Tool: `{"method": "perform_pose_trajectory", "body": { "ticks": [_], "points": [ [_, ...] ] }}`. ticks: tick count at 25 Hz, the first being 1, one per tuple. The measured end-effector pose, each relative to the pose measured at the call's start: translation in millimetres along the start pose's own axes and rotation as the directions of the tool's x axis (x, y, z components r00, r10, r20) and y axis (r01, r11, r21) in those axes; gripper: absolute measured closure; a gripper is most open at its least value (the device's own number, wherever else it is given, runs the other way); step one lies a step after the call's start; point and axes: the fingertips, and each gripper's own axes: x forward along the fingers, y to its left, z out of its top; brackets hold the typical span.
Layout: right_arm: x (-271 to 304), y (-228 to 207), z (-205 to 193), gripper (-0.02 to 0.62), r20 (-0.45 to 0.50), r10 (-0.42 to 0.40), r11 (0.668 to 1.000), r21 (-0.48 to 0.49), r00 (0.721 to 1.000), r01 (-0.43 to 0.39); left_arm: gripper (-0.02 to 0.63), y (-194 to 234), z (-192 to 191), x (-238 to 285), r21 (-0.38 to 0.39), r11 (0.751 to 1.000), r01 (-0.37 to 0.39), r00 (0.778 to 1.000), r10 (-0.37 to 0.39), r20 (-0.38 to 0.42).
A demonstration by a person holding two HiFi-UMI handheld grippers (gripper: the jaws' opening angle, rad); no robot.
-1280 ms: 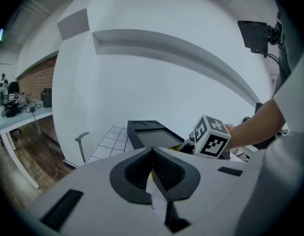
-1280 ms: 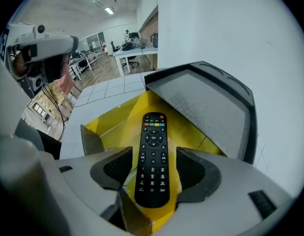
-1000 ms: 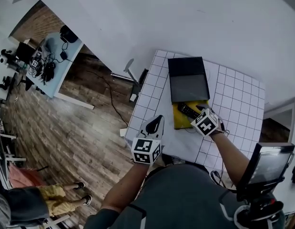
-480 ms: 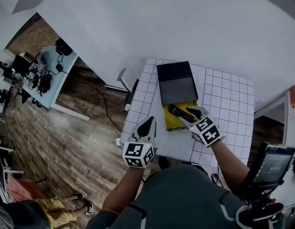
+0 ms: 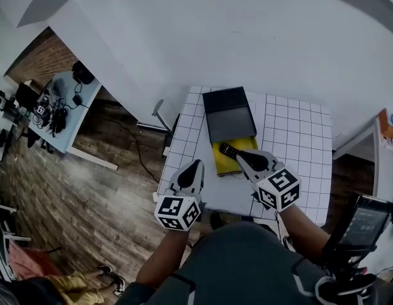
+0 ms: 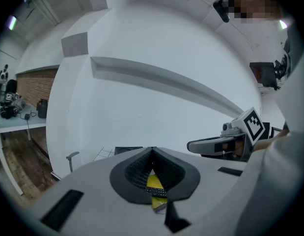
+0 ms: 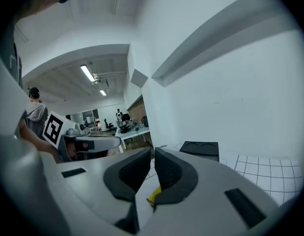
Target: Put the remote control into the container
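Note:
A black remote control (image 5: pixel 229 150) lies on a yellow pad (image 5: pixel 225 164) on the white gridded table (image 5: pixel 298 138). Just beyond the pad stands the black container (image 5: pixel 229 113). My right gripper (image 5: pixel 246 157) hovers at the remote's near end. Its jaws are closing and stand almost together (image 7: pixel 152 154), with nothing seen between them. The container (image 7: pixel 201 148) and a strip of the yellow pad (image 7: pixel 154 195) show past them. My left gripper (image 5: pixel 191 170) hangs shut over the table's left front edge. Under its joined tips (image 6: pixel 152 154) I see the pad (image 6: pixel 154 182) and the remote (image 6: pixel 158 193).
The table's left edge drops to a wooden floor (image 5: pixel 88 196). A cluttered desk (image 5: pixel 63 100) stands far left. A monitor (image 5: pixel 367 218) sits at my right side, with an orange box (image 5: pixel 390 129) beyond the table's right edge. A person (image 7: pixel 36 113) stands in the background.
The right gripper's jaws, wide open around the remote's end before, have come nearly together. Both grippers sit closer to the camera, and the table looks smaller and farther off.

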Motion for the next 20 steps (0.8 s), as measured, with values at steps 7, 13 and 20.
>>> {"method": "perform_pose_trajectory", "body": {
  "ticks": [7,13,20],
  "points": [
    [-23,9,22,0.575,0.082,-0.019,1.0,-0.007,0.996,0.02,0.597,-15,10,-5,0.038,0.999,0.022,1.0,-0.022,0.009],
    [-31,10,30,0.58,0.094,-0.043,0.998,-0.04,0.995,0.047,0.597,-25,22,-5,0.101,0.995,0.027,0.999,-0.029,0.023],
    [-35,4,27,0.58,0.085,-0.074,0.996,-0.038,0.994,0.077,0.597,-26,26,-5,0.108,0.994,0.027,0.999,-0.031,0.035]
  ]
}}
